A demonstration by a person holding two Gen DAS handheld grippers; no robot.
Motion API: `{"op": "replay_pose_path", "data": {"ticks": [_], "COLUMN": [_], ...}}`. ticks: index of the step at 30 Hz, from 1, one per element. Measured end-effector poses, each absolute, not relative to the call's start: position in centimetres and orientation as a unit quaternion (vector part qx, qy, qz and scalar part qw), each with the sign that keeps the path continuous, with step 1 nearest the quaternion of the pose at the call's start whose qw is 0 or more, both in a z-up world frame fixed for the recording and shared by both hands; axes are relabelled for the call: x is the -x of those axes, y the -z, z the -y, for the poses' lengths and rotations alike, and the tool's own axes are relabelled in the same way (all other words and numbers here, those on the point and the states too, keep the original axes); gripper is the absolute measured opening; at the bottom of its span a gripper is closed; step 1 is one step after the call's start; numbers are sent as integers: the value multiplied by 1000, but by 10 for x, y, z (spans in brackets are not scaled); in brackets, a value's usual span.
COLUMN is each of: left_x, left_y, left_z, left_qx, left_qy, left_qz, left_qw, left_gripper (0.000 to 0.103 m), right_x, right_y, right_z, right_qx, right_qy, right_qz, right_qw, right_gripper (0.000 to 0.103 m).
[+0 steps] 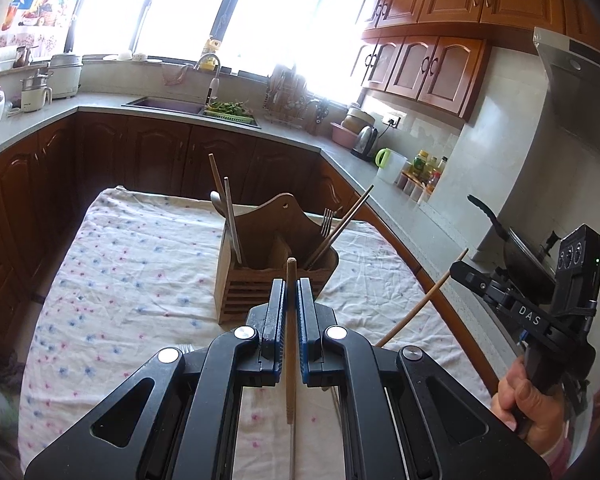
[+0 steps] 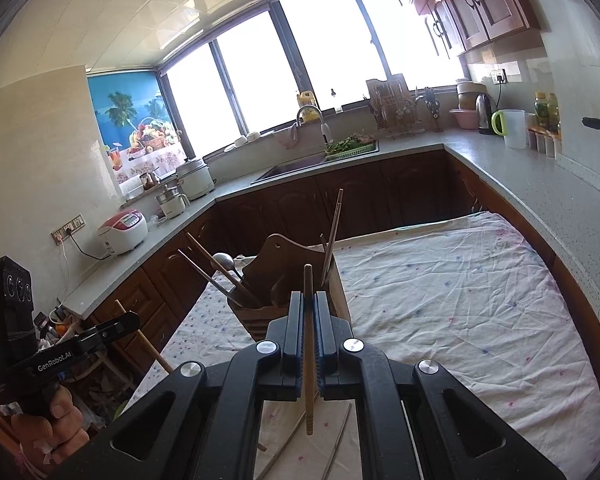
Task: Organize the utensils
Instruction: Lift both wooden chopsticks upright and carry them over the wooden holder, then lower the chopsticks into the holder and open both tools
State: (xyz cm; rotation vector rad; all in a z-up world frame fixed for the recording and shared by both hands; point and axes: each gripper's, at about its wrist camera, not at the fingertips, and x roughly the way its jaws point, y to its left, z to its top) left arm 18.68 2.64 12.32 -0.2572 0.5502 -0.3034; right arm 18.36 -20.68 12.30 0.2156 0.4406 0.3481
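A wooden utensil holder [image 1: 260, 280] [image 2: 276, 264] stands on the flowered tablecloth [image 1: 132, 264] [image 2: 460, 300]. Chopsticks and a spoon lean in its left compartment, a fork [image 1: 327, 220] and more chopsticks in its right one. My left gripper [image 1: 291, 292] [image 2: 130, 320] hovers just short of the holder, shut on a wooden chopstick [image 1: 290, 360] that stands nearly upright. My right gripper [image 2: 309, 300] [image 1: 460, 270] is shut on another wooden chopstick [image 2: 309, 360] [image 1: 420, 304], also near the holder. Several loose chopsticks [image 2: 340, 436] lie on the cloth below the right gripper.
A grey counter [image 2: 520, 184] wraps around the table on brown cabinets. A wok [image 1: 528, 252] sits at the right, a sink [image 1: 168, 104] with greens at the back, a rice cooker [image 2: 122, 232] at the left. A hand [image 1: 528, 396] grips the right tool.
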Motion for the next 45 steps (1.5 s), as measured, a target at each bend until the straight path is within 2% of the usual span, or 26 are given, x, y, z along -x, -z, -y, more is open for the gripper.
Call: {"op": "replay_pose_path", "data": {"ticks": [19, 38, 45], "left_x": [-202, -245, -273], "left_y": [-151, -213, -201], "left_z": [-41, -55, -59], "left_qx": [134, 141, 154], "left_qy": [132, 90, 64], "left_qz": [-230, -136, -133], "left_qw": [955, 976, 977], "left_gripper": [5, 5, 5], "right_x": [-199, -245, -273], "right_y": [-143, -207, -197], "right_z": [204, 199, 191], "right_qx": [-105, -100, -98], "right_qy": [-175, -163, -156], "right_qz": [-193, -112, -121], "right_qw": [960, 975, 975], "right_gripper": [5, 4, 4]}}
